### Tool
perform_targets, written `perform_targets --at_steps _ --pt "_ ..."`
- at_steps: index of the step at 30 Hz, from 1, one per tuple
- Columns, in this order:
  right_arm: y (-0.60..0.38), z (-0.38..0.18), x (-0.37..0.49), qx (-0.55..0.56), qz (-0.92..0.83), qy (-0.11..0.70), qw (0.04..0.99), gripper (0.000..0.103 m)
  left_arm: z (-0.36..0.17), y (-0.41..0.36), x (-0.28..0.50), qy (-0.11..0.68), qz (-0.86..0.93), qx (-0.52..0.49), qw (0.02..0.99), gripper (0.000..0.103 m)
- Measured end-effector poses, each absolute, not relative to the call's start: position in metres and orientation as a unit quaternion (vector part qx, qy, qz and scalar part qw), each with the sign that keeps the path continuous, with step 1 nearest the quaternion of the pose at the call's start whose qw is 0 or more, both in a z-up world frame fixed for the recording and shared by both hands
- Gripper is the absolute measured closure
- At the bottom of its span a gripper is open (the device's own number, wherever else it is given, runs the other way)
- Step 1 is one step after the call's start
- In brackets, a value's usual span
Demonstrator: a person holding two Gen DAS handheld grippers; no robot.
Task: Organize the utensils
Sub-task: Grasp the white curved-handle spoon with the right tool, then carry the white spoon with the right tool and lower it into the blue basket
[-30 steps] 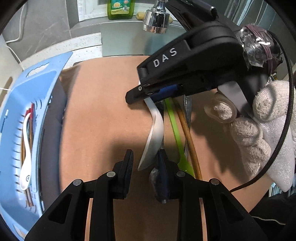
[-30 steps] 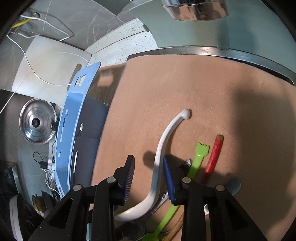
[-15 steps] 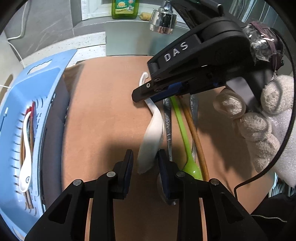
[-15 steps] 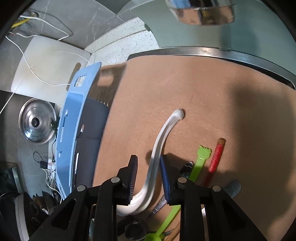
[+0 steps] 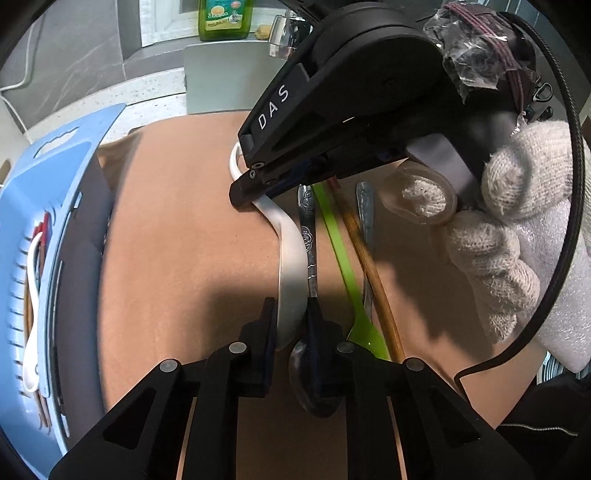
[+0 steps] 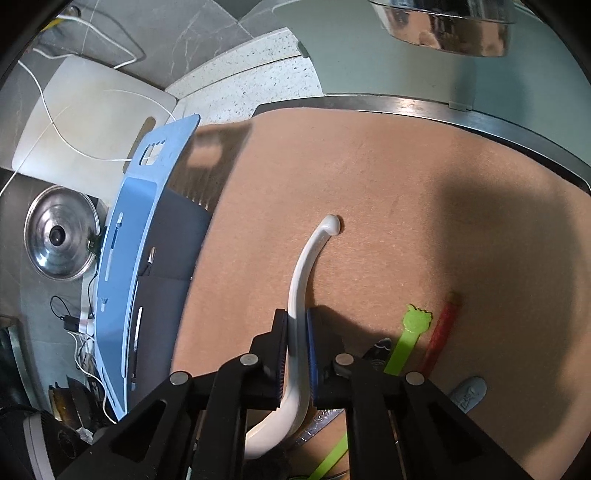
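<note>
Left wrist view: left gripper (image 5: 291, 325) points down at a brown mat (image 5: 184, 258). Its jaws are closing, with the bowl end of the white spoon (image 5: 291, 266) between them and the pads against its sides. The spoon lies on the mat beside a row of other utensils: a patterned metal spoon (image 5: 310, 243) just to its right, then a green plastic spoon (image 5: 343, 258), a brown chopstick (image 5: 373, 273) and a second metal handle (image 5: 364, 206). The right gripper (image 5: 255, 192) reaches in from upper right, held by a gloved hand (image 5: 517, 229); its tips sit on the white spoon's handle. A blue basket (image 5: 55, 206) stands at the mat's left edge with another white spoon (image 5: 33, 332) and some red and brown sticks in it. A green bottle (image 5: 221, 18) stands on the back ledge.

Right wrist view: right gripper (image 6: 297, 354) has its jaws closed on the white spoon (image 6: 306, 266), gripping the handle partway along; the curled handle tip rests on the mat (image 6: 369, 184) ahead. The ends of the green spoon (image 6: 413, 325) and a red stick (image 6: 443, 328) lie to the right. The blue basket (image 6: 125, 258) stands at the left, with a steel lid (image 6: 59, 240) and a white board (image 6: 88, 122) beyond it.
</note>
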State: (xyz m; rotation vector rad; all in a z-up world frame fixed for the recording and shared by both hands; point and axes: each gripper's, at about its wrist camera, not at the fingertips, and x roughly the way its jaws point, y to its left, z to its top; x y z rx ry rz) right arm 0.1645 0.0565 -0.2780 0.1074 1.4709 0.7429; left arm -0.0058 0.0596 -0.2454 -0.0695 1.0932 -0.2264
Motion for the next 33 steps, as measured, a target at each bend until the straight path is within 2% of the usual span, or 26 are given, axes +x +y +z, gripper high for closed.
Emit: perform_targets --at_steps 16,26,33 --pt "0.074 -0.222 0.143 0.104 0.374 0.622 0.68 0.093 -0.201 0.086 -0.035 0.472 -0.088 -0.038 0.876 0.089" --pt "0.14 -0.19 0.119 0.079 0.418 0.604 0.674 0.093 -0.178 0.133 -0.064 0.451 -0.047 -0.051 0.89 0.089" --pt "0.193 -0.193 0.104 0.057 0.438 0.607 0.661 0.093 -0.178 0.177 -0.078 0.451 -0.015 -0.06 0.89 0.089"
